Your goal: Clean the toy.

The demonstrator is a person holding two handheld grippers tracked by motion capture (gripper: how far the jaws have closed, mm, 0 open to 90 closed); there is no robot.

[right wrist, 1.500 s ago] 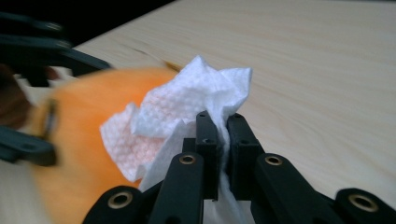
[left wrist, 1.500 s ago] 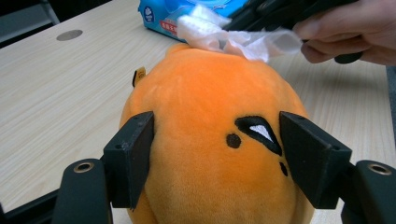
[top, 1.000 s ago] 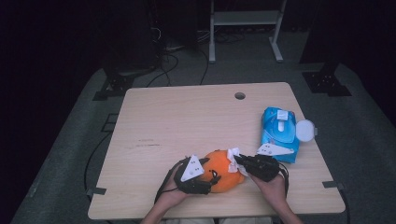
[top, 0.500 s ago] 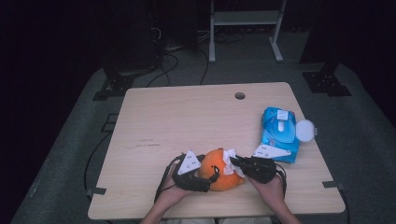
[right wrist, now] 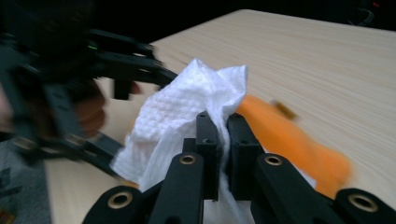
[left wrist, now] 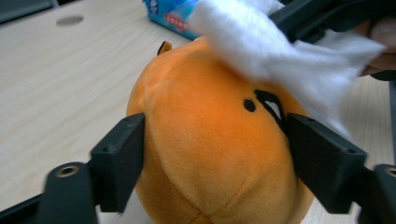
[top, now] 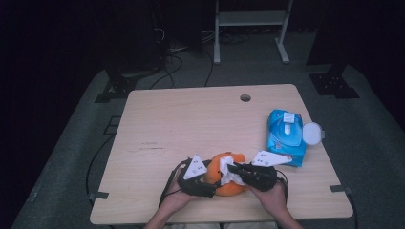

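Here, an orange plush toy is seen on the desk, close to the near edge and roughly midway along it. Beyond the plush toy, a wide stretch of bare desk is left open up to the far edge, where a small round hole is cut into the top. To the right of the plush toy, a blue wipes pack is laid near the right edge, its round white lid flipped open and hanging just past that edge. To the left of the plush toy, the desk is bare as far as the left edge.

The left gripper is brought in from the plush toy's left, held by a hand whose forearm enters from the near edge. In the left gripper view, its jaws are set on either flank of the plush toy, which is lodged between them; the pads seem to be pressed against the fabric, though the blur at the edges makes this hard to settle. These jaws have just been closing a little.

The right gripper is held over the plush toy's top from its right side. Its jaws are pressed together on a crumpled white tissue, which is laid against the plush toy's upper face.
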